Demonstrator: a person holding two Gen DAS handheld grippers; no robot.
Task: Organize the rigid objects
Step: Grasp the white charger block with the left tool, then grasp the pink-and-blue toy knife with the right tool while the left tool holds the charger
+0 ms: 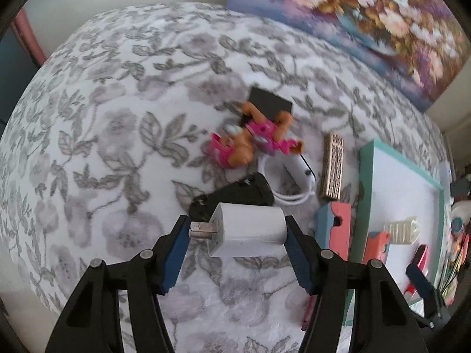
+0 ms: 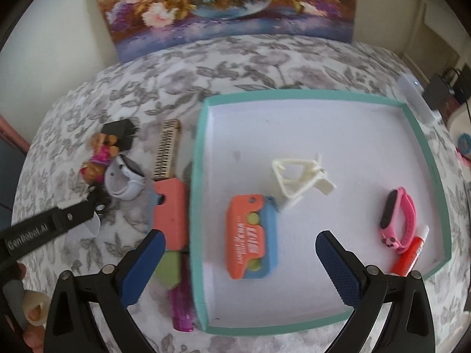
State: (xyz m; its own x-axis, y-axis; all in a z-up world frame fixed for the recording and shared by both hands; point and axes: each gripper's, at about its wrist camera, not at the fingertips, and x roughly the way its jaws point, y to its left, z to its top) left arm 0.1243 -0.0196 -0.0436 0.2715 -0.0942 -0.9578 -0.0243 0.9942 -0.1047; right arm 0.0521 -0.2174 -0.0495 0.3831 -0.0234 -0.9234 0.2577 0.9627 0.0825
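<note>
My left gripper is shut on a white charger plug and holds it above the floral bedspread, left of the teal-rimmed tray. My right gripper is open and empty, hovering over the near side of the tray. In the tray lie an orange-and-blue case, a cream clip, a pink wristband and a red marker. Left of the tray lie a second orange case, a gold comb, a white watch, a pink-and-orange toy and a black block.
A flower painting leans against the wall behind the bed. A purple item and a green one lie by the tray's near left corner. A black object lies under the plug. Electronics stand at far right.
</note>
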